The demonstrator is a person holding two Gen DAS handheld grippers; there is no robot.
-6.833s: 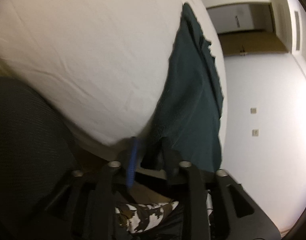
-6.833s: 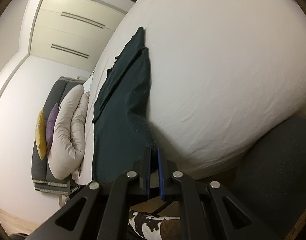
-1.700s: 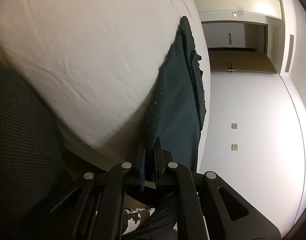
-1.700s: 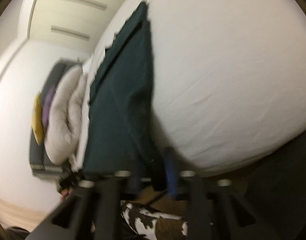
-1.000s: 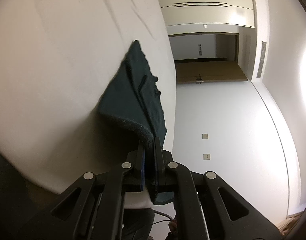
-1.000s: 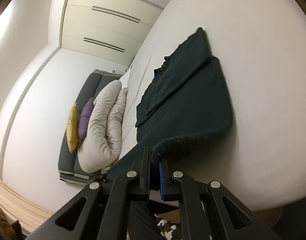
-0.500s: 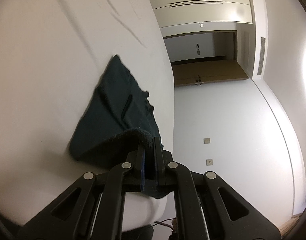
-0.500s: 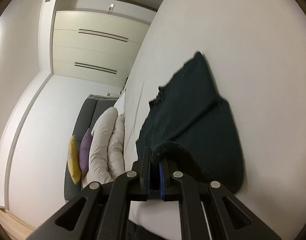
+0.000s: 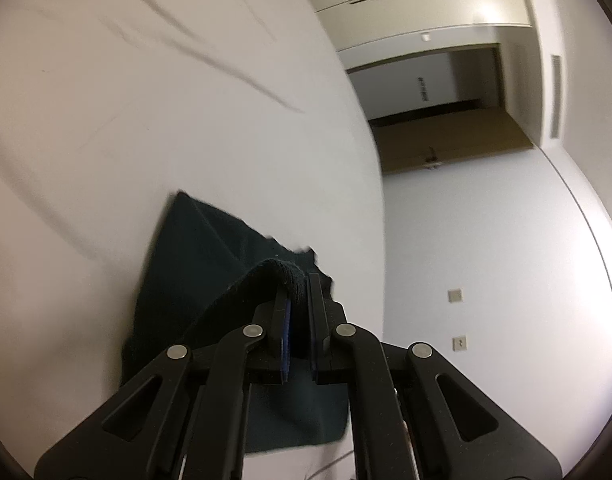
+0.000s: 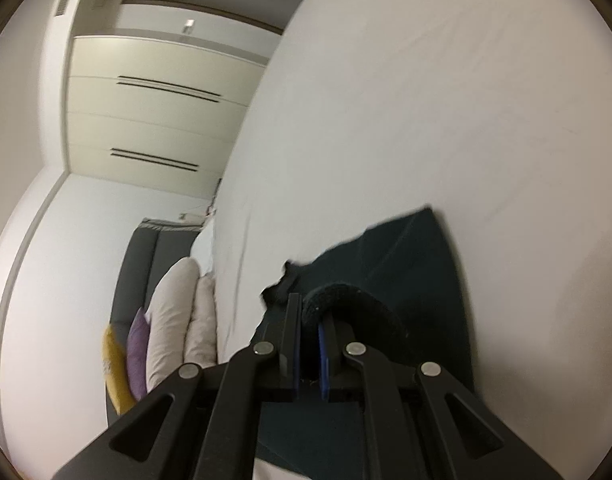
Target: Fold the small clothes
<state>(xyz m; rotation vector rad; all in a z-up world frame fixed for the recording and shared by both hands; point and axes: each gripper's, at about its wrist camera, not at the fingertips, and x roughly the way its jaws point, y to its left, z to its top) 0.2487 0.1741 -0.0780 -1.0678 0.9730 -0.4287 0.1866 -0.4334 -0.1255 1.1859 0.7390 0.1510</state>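
Two grippers, the left [image 9: 297, 292] and the right [image 10: 309, 312], each clamp a corner of a dark green garment [image 9: 193, 256] and carry its near edge over the half lying on a white bed [image 9: 145, 100], a fold apparently under way but not yet laid flat.

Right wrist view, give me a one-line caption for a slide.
Right gripper pinches the hem of a dark green garment over a white bed.

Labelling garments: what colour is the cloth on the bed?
Dark teal-green knit cloth, plain; clearest in right wrist view.
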